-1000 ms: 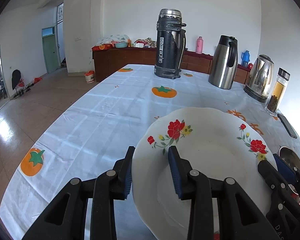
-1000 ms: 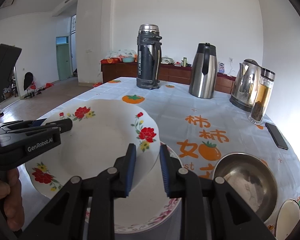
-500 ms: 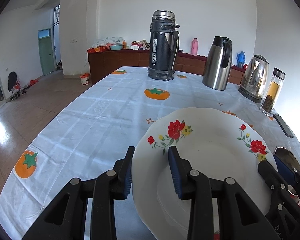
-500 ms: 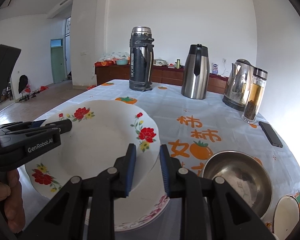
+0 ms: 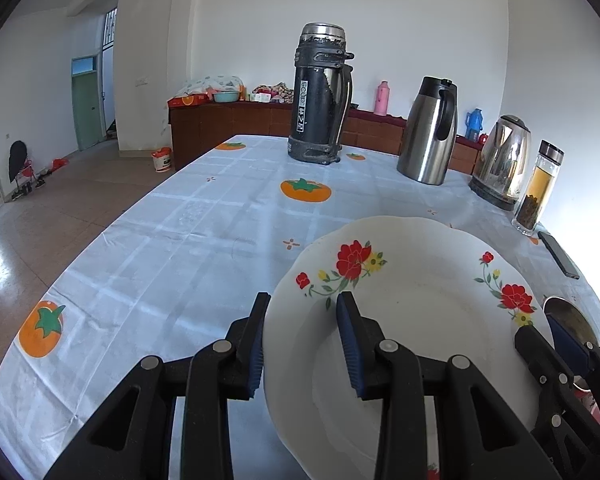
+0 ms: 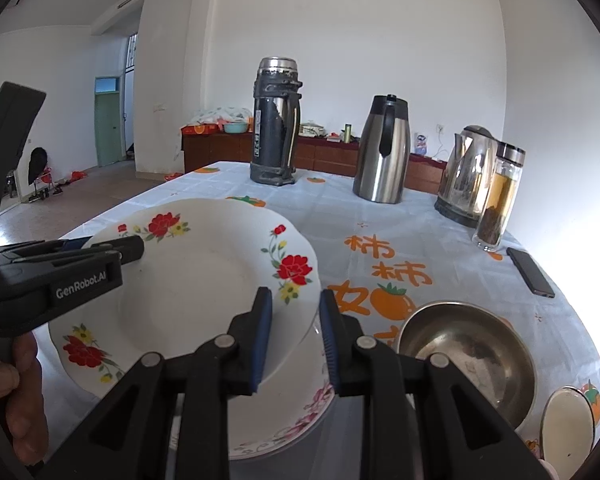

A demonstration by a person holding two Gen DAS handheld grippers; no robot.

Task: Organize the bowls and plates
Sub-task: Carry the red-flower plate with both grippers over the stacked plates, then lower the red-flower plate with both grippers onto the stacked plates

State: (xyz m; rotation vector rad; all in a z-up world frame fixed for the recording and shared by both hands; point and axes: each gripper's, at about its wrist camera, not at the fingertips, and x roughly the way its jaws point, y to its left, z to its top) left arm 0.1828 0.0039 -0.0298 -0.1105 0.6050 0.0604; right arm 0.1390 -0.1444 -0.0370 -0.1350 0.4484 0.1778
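A white plate with red flowers [image 5: 412, 312] is held above the table [image 5: 188, 248], tilted, between both grippers. The left gripper [image 5: 304, 336] is clamped on the plate's left rim, one blue pad under the rim and the other on the plate's inner face. The right gripper [image 6: 294, 336] is clamped on the opposite rim, near a red flower, its pads set close together with the rim between them. In the right wrist view the left gripper [image 6: 136, 246] is seen reaching over the plate's far edge, with part of a hand [image 6: 16, 396] behind it. Directly under the held plate, a second plate with a pink floral border [image 6: 296, 420] lies on the persimmon-printed tablecloth. A steel bowl [image 6: 468, 356] stands just beside it to the right. Further back on the table, a black thermos [image 5: 322, 92], a steel carafe [image 5: 430, 132], an electric kettle [image 5: 502, 160], a glass tea bottle [image 5: 538, 188] and a phone [image 5: 558, 254] are seen.
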